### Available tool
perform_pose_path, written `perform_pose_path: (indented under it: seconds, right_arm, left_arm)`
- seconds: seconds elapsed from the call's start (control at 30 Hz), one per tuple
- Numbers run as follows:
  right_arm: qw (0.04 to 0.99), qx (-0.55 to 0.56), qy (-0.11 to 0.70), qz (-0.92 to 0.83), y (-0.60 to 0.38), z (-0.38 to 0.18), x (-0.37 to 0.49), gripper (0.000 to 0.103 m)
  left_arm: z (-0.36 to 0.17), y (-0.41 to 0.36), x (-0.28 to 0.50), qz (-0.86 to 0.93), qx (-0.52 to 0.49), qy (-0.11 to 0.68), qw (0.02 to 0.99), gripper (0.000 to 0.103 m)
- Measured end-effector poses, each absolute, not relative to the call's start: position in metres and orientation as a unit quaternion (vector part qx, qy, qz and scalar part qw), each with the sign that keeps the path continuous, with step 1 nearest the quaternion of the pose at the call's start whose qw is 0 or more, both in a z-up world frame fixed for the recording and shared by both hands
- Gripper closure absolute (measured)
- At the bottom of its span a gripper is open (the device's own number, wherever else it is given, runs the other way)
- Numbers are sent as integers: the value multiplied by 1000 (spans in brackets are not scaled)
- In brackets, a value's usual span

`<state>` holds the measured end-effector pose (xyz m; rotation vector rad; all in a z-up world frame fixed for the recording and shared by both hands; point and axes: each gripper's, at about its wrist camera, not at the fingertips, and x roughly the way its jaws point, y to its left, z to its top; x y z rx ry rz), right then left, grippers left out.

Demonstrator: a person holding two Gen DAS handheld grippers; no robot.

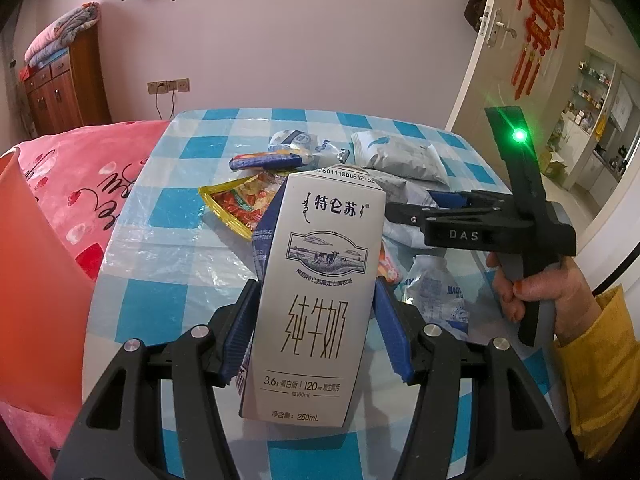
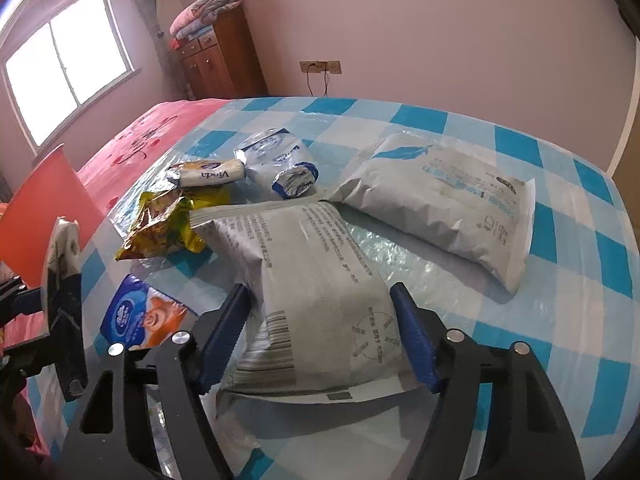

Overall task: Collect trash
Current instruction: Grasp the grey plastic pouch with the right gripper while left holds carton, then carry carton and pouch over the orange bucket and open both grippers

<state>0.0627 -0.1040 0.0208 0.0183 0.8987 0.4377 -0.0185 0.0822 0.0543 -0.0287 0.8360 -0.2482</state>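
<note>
blue-padded fingers of the left gripper point(image 1: 314, 316) clamp both sides of a white milk carton point(image 1: 316, 292), held upright above the blue-and-white checked tablecloth point(image 1: 172, 208). the right gripper point(image 2: 320, 336) is spread wide around a grey mailer bag point(image 2: 316, 272) lying flat on the cloth, its pads just beside the bag's edges; whether they touch it i cannot tell. more trash sits farther back: a second grey mailer point(image 2: 440, 200), a yellow snack wrapper point(image 2: 160, 224), crumpled white-and-blue packets point(image 2: 276, 152). a pink floral bedspread point(image 1: 84, 176) lies left of the table, with an orange bin point(image 1: 36, 276) near it, lilac walls, a wooden cabinet point(image 1: 64, 88) and an open door point(image 1: 520, 40).
</note>
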Motion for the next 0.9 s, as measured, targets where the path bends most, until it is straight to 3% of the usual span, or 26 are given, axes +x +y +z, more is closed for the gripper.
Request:
perform_pose_path:
  seconds: [0.43,0.9]
  right_arm:
    - [902,22,402,159,-113,41,25,42]
    - [919,47,371,123,-128,83,-13,43]
  left_arm:
    - [58,83,-29,-130,-17,398,908,45]
    - [86,89,-55,-148,-28,356,922,45]
